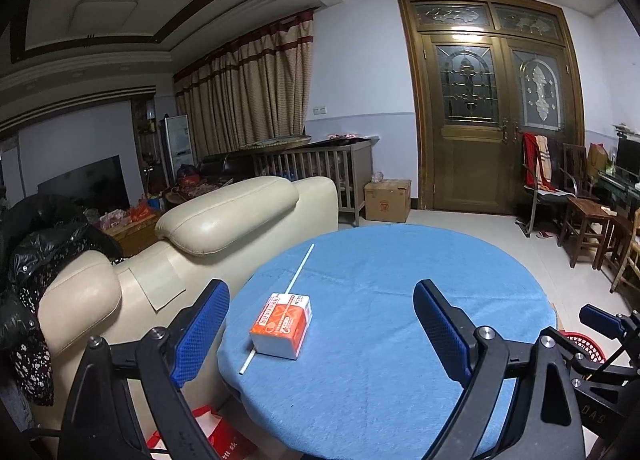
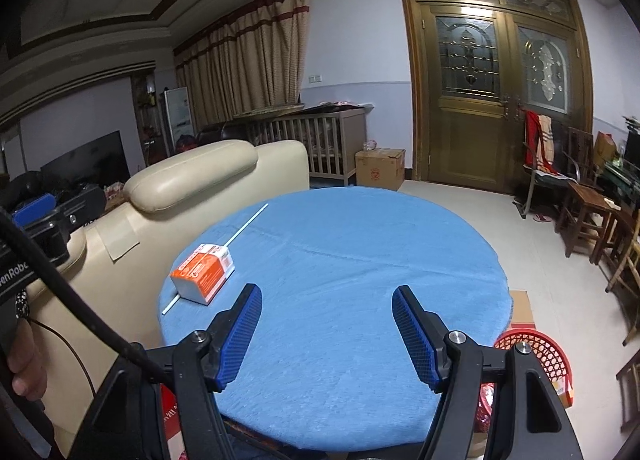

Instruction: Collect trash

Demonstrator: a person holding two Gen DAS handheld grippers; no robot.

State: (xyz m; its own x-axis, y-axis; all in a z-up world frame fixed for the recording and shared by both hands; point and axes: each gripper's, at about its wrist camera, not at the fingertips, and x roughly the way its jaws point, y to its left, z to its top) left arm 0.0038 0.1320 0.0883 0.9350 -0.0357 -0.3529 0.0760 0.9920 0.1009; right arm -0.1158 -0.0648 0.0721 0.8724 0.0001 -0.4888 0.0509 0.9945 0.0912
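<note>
Your left gripper point(image 1: 322, 330) and right gripper point(image 2: 327, 334) (both released) hover beside the orange carton point(image 1: 282, 325) on the worktop point(image 1: 400, 300).

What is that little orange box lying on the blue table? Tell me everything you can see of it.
The small carton is a rectangular box, seemingly cardboard, with an orange printed top face bearing white markings and plain white sides. It lies flat, apparently closed, on the round table's blue cloth, near the edge closest to the cream sofa. A long thin white stick runs beneath or against it, poking out at both ends. Neither pair of tongs touches it.
</note>
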